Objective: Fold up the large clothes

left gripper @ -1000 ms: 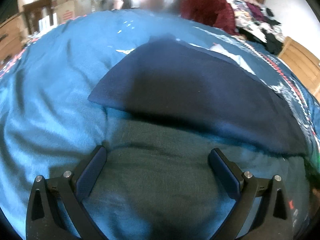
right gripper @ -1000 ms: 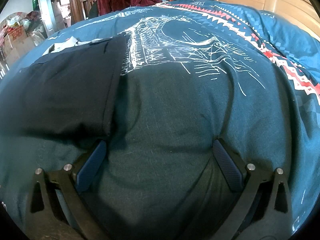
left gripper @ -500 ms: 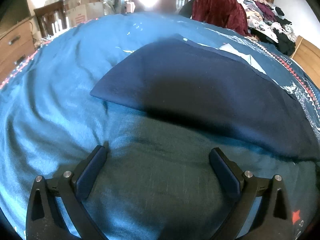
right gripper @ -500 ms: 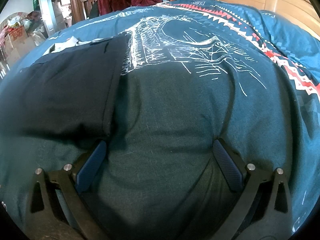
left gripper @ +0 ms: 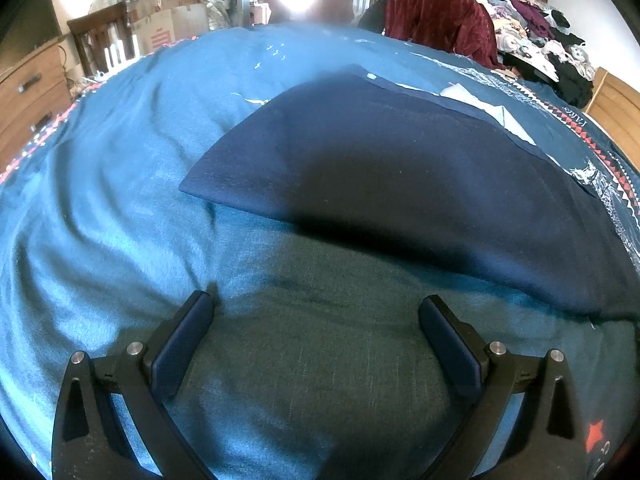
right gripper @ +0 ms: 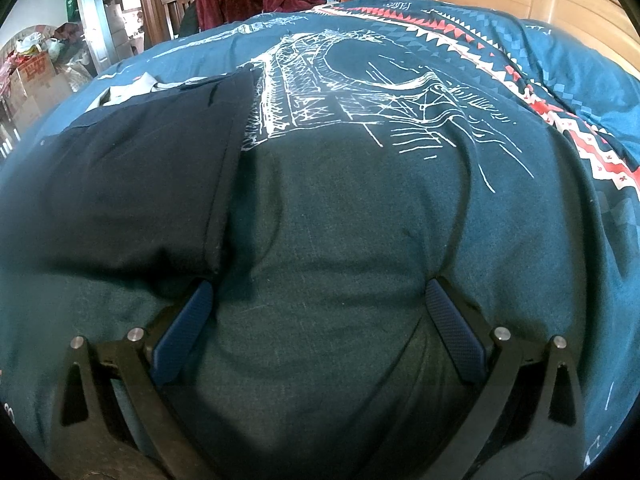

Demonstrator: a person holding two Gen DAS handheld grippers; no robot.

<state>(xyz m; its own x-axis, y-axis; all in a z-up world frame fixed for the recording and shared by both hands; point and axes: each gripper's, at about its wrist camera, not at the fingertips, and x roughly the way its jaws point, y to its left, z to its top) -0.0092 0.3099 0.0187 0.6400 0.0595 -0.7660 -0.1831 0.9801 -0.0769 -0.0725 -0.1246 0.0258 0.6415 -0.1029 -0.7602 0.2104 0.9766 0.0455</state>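
A folded navy garment [left gripper: 400,168] lies flat across the centre of a teal bedspread [left gripper: 120,184]. The left gripper [left gripper: 316,312] and right gripper [right gripper: 320,296], jaws spread wide and empty, sit low at the frame bottom.

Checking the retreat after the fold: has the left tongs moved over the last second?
Yes. The left tongs has backed off: the navy garment sits farther away and more room shows.

One navy garment [left gripper: 400,168] is seen ahead of the jaws, one teal bedspread [left gripper: 120,184] beneath, one maroon garment [left gripper: 440,12] beyond, and two cardboard boxes [left gripper: 168,12] far left.
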